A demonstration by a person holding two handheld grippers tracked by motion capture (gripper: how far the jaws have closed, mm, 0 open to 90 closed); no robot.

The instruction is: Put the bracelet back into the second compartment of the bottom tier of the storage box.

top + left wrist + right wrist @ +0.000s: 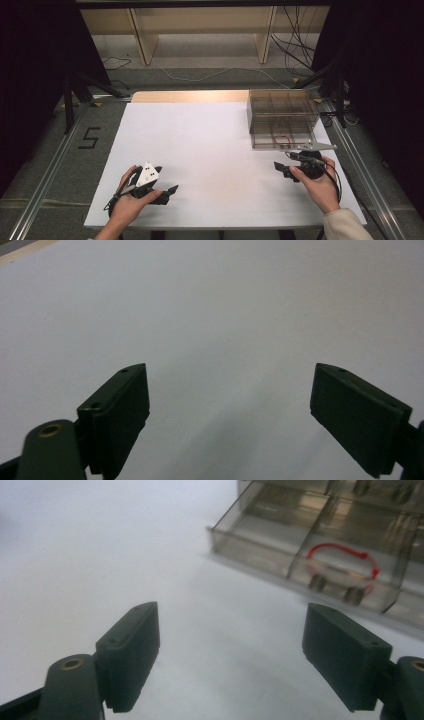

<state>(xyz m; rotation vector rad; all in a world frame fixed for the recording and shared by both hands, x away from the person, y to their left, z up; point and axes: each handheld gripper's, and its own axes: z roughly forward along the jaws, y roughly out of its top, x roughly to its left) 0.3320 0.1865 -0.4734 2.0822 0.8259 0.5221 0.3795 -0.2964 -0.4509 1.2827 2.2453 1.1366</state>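
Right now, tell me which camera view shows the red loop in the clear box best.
The right gripper view: the red loop lies close and sharp in a front compartment of the clear box, beyond the open right hand-held gripper. The high view has it as a faint red line. The left gripper view looks over white table.

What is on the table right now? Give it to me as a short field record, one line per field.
surface: white table top
container: clear compartment box, far right of the table
contents: red loop in one compartment
left hand-held gripper: open, holding nothing, near left
right hand-held gripper: open, holding nothing, just short of the box
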